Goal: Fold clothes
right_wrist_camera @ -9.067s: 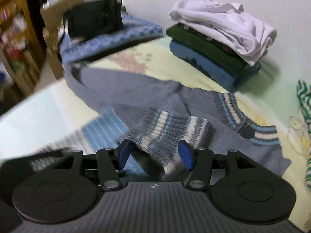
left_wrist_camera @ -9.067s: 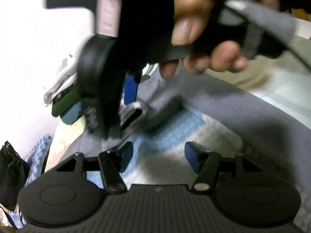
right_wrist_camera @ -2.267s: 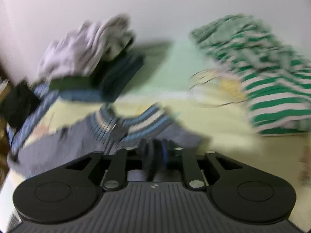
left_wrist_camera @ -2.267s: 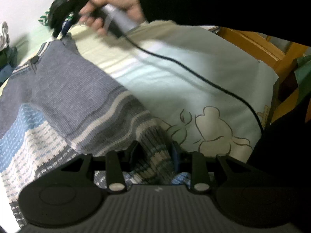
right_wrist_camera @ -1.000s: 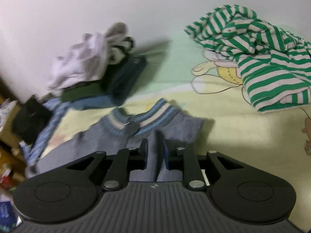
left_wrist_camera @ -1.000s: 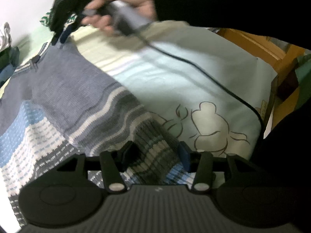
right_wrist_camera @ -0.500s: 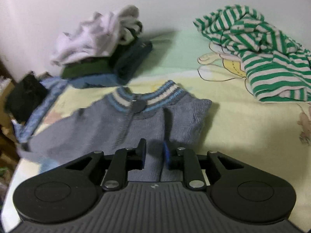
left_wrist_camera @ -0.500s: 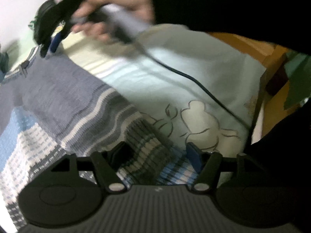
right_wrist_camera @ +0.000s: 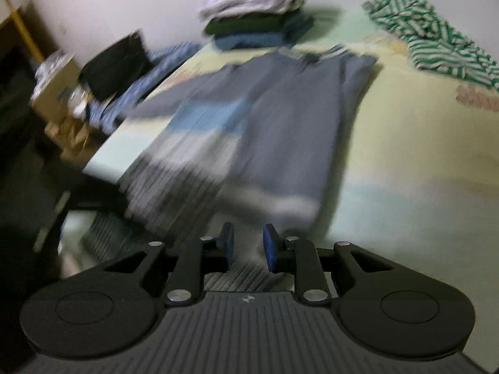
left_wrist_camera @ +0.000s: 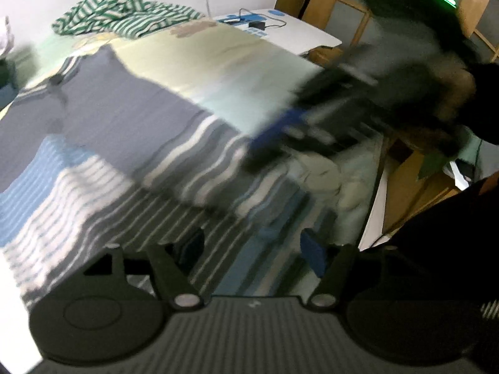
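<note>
Sprawling across the bed, the grey-and-blue striped sweater is the largest thing in play: it lies fairly flat, its collar toward the wall and its ribbed hem at the near edge of the mattress. It looks part-folded, with one grey side panel laid over the body. The chief risk, as a judgement, is that this fold comes undone. The hem sits right at the bed's edge, so a tool brushing it could drag the knit off or bunch it, and both views are heavily blurred, which hints at fast movement close to the cloth.

Beyond the collar a stack of folded clothes sits against the wall, well apart from the sweater, and a green-striped garment lies crumpled at the far right; a careless sweep could disturb either.

As for the tools, the left tool points steeply down over the striped hem with its jaws opening. The knit lies beneath and between the blue pads, but they do not press on it, so it grips nothing. The right tool is tilted down over the near edge of the bed, just short of the hem's corner; its jaws are opening too, narrower, with nothing between them. In the left view it shows as a dark smear, with the person's hand barely legible behind it
</note>
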### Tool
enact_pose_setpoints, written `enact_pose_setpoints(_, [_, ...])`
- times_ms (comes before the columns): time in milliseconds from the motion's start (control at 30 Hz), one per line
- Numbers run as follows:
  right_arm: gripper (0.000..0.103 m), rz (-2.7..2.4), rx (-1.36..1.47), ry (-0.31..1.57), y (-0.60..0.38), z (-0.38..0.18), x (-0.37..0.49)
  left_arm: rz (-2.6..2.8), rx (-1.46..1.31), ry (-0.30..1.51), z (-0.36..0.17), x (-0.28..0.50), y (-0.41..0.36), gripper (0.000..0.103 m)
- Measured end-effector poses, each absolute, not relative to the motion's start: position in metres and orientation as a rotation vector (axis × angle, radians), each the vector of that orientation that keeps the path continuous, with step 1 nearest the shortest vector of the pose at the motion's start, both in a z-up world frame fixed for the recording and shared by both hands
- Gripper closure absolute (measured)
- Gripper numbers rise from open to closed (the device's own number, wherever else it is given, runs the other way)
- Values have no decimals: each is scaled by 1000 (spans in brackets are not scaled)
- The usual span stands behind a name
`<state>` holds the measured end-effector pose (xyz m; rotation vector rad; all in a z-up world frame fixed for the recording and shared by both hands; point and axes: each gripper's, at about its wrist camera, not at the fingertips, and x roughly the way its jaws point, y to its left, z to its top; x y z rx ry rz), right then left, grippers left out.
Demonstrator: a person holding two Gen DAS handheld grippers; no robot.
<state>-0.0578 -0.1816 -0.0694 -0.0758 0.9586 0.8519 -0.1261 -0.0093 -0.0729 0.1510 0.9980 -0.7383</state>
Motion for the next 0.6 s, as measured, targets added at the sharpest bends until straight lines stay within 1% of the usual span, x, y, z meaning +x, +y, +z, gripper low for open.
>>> enact_pose_setpoints(67, [74, 850, -121, 952, -175, -73, -77, -736, 157, 994, -73, -128, 3, 32])
enact_pose_setpoints(100, [68, 837, -144, 947, -171, -76, -82, -733, 159, 991, -73, -129, 9, 31])
enact_pose_setpoints(133, [64, 824, -166, 941, -168, -80, -87, -728, 161, 988, -73, -129, 15, 30])
enact_pose_setpoints(233, [64, 784, -230, 922, -157, -91, -102, -706, 155, 983, -74, -127, 27, 27])
enact_pose_setpoints(267, [65, 770, -239, 906, -157, -94, -103, -699, 150, 983, -75, -126, 30, 26])
enact_pose_setpoints(300, [69, 755, -235, 892, -157, -96, -103, -695, 144, 984, -76, -124, 32, 25])
enact_pose_setpoints(333, [79, 737, -230, 891, -157, -96, -103, -692, 139, 983, -77, -123, 33, 25])
enact_pose_setpoints(367, [86, 720, -229, 895, -157, -95, -103, -690, 132, 981, -78, -123, 34, 25])
enact_pose_setpoints(400, [89, 713, -223, 902, -158, -92, -102, -689, 126, 980, -79, -123, 36, 24])
enact_pose_setpoints(500, [90, 726, -212, 919, -161, -82, -104, -688, 102, 984, -83, -127, 39, 22])
enact_pose_setpoints(600, [89, 737, -275, 976, -154, -91, -107, -682, 96, 990, -87, -131, 39, 22])
